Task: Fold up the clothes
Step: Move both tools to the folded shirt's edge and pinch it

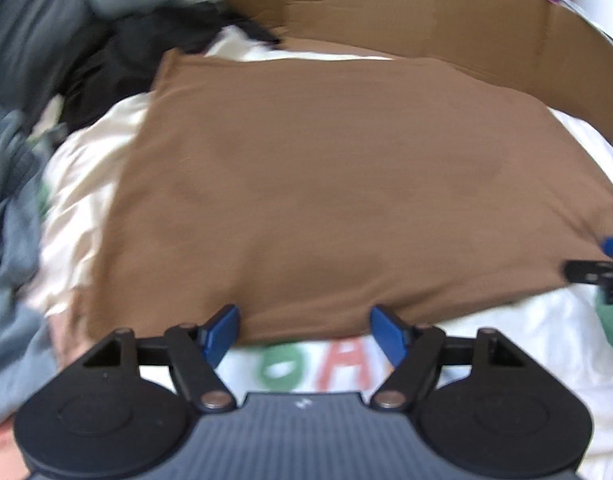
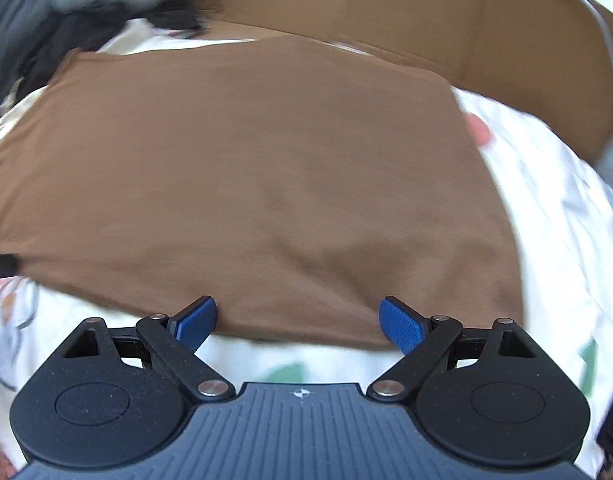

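A brown garment [image 1: 326, 184] lies flat as a folded rectangle on a white printed sheet [image 1: 506, 344]. My left gripper [image 1: 304, 330] hovers at its near edge, left of centre, jaws wide apart with blue pads [image 1: 222, 330] just over the hem and nothing pinched. In the right wrist view the same brown garment [image 2: 246, 180] fills the middle. My right gripper [image 2: 298, 322] stands open at the near edge toward the right, pads [image 2: 400, 326] apart over the hem. The right gripper's tip [image 1: 594, 270] shows at the left wrist view's right edge.
A heap of grey, black and blue clothes [image 1: 46, 80] is piled at the far left. A cardboard wall [image 1: 426, 12] runs along the back. A white cable [image 2: 602, 32] hangs at the right. The white sheet [image 2: 566, 220] with green and red print extends to the right.
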Tool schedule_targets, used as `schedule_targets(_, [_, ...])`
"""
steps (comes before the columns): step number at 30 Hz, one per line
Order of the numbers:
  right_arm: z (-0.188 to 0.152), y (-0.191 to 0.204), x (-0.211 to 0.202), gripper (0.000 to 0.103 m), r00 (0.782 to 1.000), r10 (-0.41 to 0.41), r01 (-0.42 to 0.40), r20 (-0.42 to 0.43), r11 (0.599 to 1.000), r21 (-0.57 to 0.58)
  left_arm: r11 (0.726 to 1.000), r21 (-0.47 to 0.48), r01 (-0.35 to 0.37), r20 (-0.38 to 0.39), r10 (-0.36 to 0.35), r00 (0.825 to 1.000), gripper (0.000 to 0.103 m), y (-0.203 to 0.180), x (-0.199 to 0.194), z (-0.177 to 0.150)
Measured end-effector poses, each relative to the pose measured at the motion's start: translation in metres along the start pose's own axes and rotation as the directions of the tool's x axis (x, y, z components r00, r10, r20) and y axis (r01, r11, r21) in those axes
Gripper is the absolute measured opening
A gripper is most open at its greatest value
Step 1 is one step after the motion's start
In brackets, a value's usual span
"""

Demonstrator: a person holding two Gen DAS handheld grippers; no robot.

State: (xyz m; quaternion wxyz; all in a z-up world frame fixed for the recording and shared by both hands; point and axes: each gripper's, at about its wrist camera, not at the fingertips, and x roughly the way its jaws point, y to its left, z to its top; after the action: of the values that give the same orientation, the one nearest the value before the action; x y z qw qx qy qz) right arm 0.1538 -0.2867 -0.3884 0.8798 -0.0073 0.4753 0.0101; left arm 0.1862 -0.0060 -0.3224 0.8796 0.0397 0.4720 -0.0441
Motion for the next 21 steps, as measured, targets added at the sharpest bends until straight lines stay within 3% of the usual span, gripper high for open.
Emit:
schedule_targets(3, [-0.005,-0.025,-0.004,0.093,1.000,-0.012,0.013,-0.006,0.996,0.088,0.998,-0.053,-0.039,0.001,0.039,0.999,0.072,0.021,-0.003,-0.003])
schedule_targets(8, [-0.012,-0.056,-0.011,0.090,1.000,-0.029,0.030,-0.008,0.981,0.192,0.980,-0.160,-0.122,-0.010,0.122,0.992,0.058,0.053,-0.012,-0.001])
schedule_targets(10, [-0.014,-0.068,-0.014,0.085,1.000,-0.015,0.014,0.003,0.970,0.243,0.965,-0.227,-0.130,-0.017,0.129,0.991,0.050,0.068,-0.016,-0.002])
schedule_targets(14, [-0.022,-0.089,-0.020,0.082,0.999,0.026,-0.035,0.032,0.936,0.351,0.938,-0.327,-0.115,-0.011,0.118,0.993,0.046,0.087,-0.026,-0.008])
schedule_targets(18, [-0.032,-0.110,-0.023,0.079,0.995,0.079,-0.100,0.064,0.884,0.458,0.879,-0.471,-0.072,-0.028,0.067,0.997,0.034,0.104,-0.025,-0.016])
schedule_targets(21, [-0.040,-0.125,-0.021,0.075,0.987,0.128,-0.162,0.101,0.819,0.550,0.830,-0.556,-0.034,-0.014,0.032,0.999,0.033,0.113,-0.024,-0.021])
